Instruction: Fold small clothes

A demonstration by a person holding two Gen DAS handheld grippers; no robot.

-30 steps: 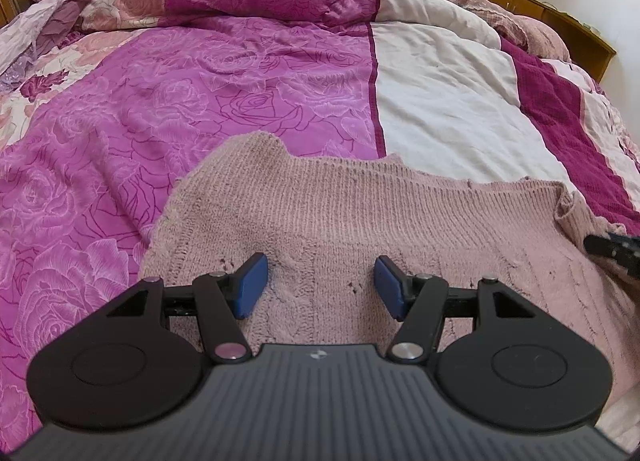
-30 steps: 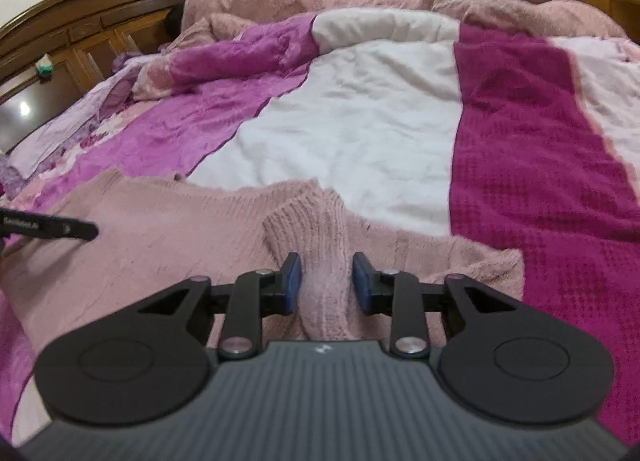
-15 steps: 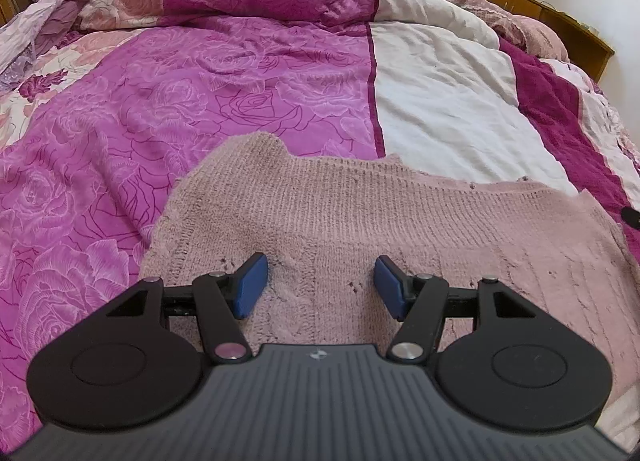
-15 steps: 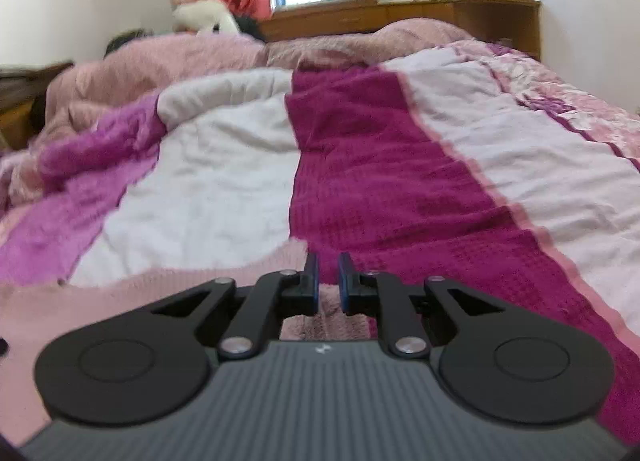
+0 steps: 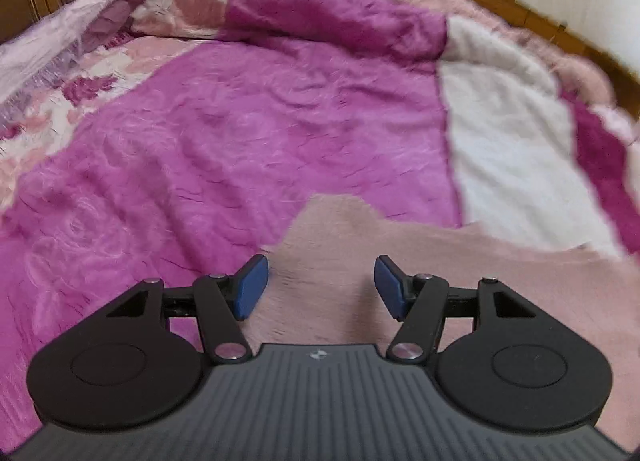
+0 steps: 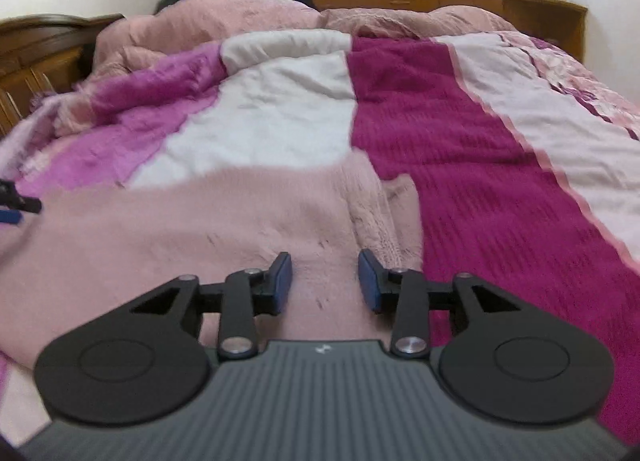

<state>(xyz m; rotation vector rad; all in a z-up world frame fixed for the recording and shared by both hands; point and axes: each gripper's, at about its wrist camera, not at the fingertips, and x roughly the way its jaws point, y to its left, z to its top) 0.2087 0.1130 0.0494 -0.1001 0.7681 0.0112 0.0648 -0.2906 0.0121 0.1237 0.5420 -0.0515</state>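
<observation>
A pale pink knitted sweater (image 5: 420, 261) lies spread flat on the bed. My left gripper (image 5: 321, 287) is open and empty, low over the sweater's left part near its left edge. In the right wrist view the sweater (image 6: 208, 229) fills the lower left, with a folded sleeve strip (image 6: 380, 229) lying along its right side. My right gripper (image 6: 325, 281) is open and empty over the sweater, just left of that strip. The left gripper's tip (image 6: 16, 205) shows at the far left edge of the right wrist view.
The bed carries a patchwork quilt with purple (image 5: 260, 133), white (image 6: 260, 121) and magenta (image 6: 460, 165) panels. A pink blanket (image 6: 240, 17) is heaped at the far end. A wooden headboard (image 6: 40, 49) stands at the left and a wooden cabinet (image 6: 460, 1) at the back.
My right gripper was shut on the sleeve and carried it; now it is open and the sleeve lies on the sweater. My left gripper has shifted left and tilted up, still open.
</observation>
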